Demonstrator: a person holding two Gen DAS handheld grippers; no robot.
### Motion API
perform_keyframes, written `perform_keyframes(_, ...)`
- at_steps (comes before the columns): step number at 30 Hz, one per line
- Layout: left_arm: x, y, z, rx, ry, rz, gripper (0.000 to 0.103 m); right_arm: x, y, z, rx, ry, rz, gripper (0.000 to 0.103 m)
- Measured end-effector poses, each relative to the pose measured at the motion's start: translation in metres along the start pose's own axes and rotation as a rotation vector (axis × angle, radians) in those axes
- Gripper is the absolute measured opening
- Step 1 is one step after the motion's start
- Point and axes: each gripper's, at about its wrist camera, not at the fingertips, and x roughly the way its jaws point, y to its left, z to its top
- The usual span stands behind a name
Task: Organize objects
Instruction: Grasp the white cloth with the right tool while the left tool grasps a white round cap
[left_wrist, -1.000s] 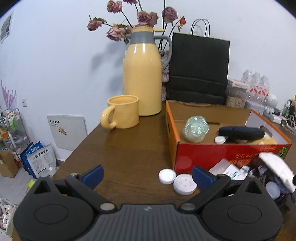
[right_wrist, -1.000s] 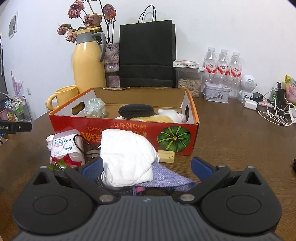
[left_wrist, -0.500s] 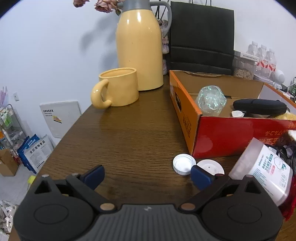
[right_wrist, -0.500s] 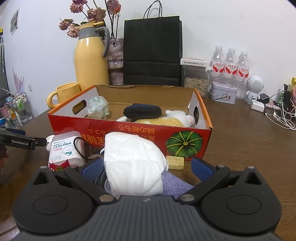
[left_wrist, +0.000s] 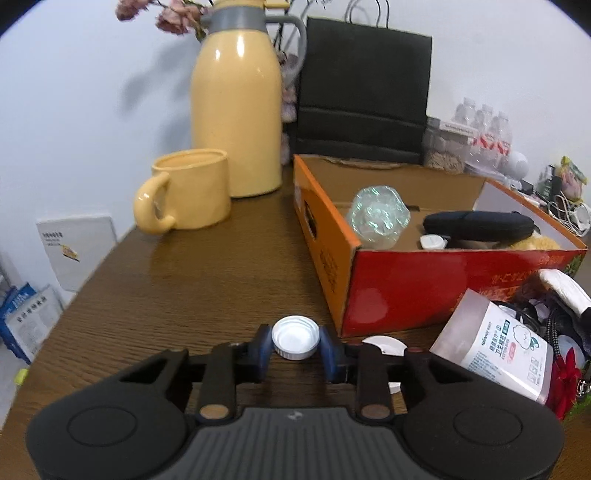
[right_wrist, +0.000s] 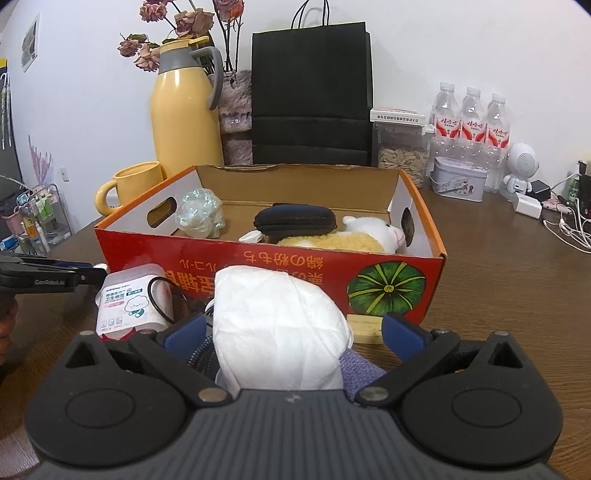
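A small white bottle cap (left_wrist: 295, 338) lies on the brown table in front of the red and orange cardboard box (left_wrist: 406, 288). My left gripper (left_wrist: 295, 345) is closing; its blue pads touch the cap on both sides. A second white lid (left_wrist: 384, 345) lies just right of it, beside a cotton swab pack (left_wrist: 495, 343). In the right wrist view, my right gripper (right_wrist: 291, 332) stands open around a white crumpled tissue bundle (right_wrist: 277, 317) resting on a purple cloth (right_wrist: 354, 369); its pads are clear of the bundle.
Inside the box lie a crumpled clear wrap (left_wrist: 380, 218), a black case (left_wrist: 476, 225) and a plush toy (right_wrist: 332, 240). A yellow flask (left_wrist: 236, 110), yellow mug (left_wrist: 192, 192) and black bag (left_wrist: 362, 92) stand behind. Water bottles (right_wrist: 469, 122) and cables (right_wrist: 565, 225) are far right.
My left gripper came forward and down to the caps, then its jaws closed from wide open onto the white cap. The right gripper edged slightly closer to the white bundle.
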Motion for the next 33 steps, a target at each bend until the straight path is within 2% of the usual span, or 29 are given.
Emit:
perform_keyframes(4, -0.009, 0.007, 0.001, -0.041, -0.039, 0.029, 0.027, 0.002, -0.002, -0.001, 0.008, 0.001, 0.012, 0.103)
perform_keyframes(10, -0.011, 0.013, -0.001, -0.080, -0.035, 0.030, 0.027, 0.007, -0.005, -0.001, 0.024, 0.026, 0.061, 0.102)
perform_keyframes(15, -0.018, 0.011, -0.007, -0.086, -0.052, 0.020, 0.027, 0.006, -0.005, -0.003, 0.032, 0.027, 0.085, 0.075)
perform_keyframes(22, -0.026, 0.009, -0.015, -0.110, -0.056, 0.025, 0.027, -0.003, -0.005, -0.003, 0.037, -0.008, 0.082, 0.073)
perform_keyframes(33, -0.051, 0.001, -0.014, -0.124, -0.126, 0.062, 0.027, -0.026, -0.012, 0.004, 0.042, -0.073, 0.078, 0.073)
